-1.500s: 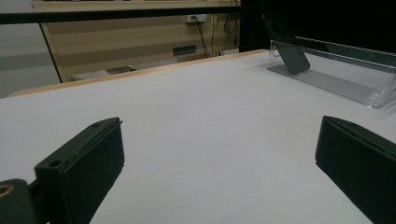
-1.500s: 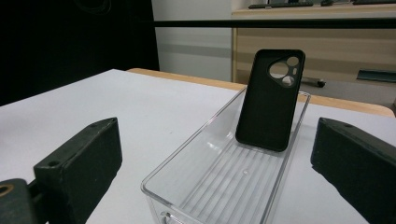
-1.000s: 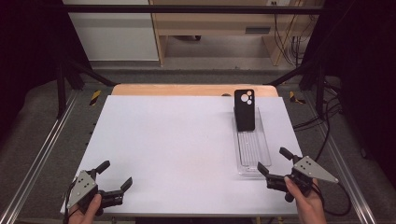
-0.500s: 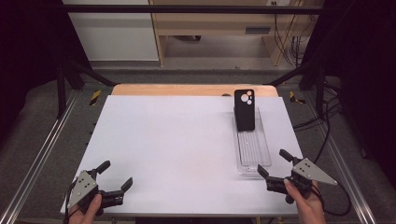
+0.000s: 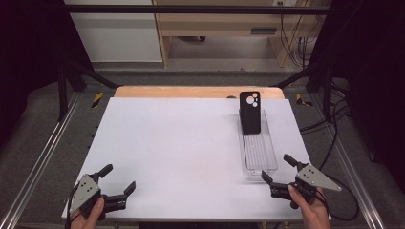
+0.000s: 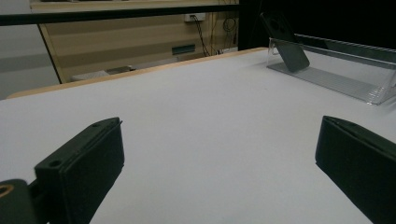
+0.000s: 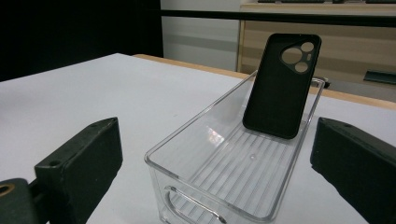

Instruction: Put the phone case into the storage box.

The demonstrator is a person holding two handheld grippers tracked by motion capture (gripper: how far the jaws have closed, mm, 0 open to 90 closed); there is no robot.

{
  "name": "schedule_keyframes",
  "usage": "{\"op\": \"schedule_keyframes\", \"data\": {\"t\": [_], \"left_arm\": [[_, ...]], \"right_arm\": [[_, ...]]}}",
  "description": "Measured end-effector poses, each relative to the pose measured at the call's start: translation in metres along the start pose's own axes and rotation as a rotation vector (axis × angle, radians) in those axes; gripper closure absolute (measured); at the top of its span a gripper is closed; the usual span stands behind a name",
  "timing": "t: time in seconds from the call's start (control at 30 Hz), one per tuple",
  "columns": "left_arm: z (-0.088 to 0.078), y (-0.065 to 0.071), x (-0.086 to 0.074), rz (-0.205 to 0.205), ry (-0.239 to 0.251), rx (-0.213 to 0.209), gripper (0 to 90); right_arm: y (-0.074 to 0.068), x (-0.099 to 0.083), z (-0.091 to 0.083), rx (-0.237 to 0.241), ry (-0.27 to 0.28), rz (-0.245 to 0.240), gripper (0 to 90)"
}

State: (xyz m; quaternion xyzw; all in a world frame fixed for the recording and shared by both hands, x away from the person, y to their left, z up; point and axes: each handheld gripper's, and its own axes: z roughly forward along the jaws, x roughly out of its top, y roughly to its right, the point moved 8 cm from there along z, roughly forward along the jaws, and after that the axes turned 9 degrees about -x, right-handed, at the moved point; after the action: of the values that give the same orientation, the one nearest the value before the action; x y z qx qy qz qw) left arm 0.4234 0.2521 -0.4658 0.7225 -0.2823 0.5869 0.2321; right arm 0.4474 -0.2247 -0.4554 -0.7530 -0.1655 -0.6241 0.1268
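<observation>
Right gripper view: right tongs [image 7: 219, 154] wide, empty, facing black phone case [image 7: 280, 86] leaning in clear tray [image 7: 196, 140]; advance level, grip case edges. Left tongs [image 5: 117, 183] wide, idle at lower left.

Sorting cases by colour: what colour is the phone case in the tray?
Black phone case, clearest in the right gripper view.

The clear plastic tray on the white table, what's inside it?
Inside the clear plastic tray, one black phone case leans upright against the far end wall, camera cutouts on top. The ribbed floor before it is bare. The floor behind the case is hidden.
</observation>
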Motion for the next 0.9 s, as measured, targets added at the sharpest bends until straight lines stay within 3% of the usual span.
{"op": "schedule_keyframes", "data": {"t": [0.37,0.9], "left_arm": [[0.0,-0.002,0.0,0.002,0.0,0.005,1.2],[-0.001,-0.005,-0.001,0.002,0.001,0.013,1.2]], "right_arm": [[-0.004,-0.003,0.007,0.005,0.011,-0.031,2.6],[-0.008,-0.006,0.024,0.027,0.008,-0.041,2.5]]}}
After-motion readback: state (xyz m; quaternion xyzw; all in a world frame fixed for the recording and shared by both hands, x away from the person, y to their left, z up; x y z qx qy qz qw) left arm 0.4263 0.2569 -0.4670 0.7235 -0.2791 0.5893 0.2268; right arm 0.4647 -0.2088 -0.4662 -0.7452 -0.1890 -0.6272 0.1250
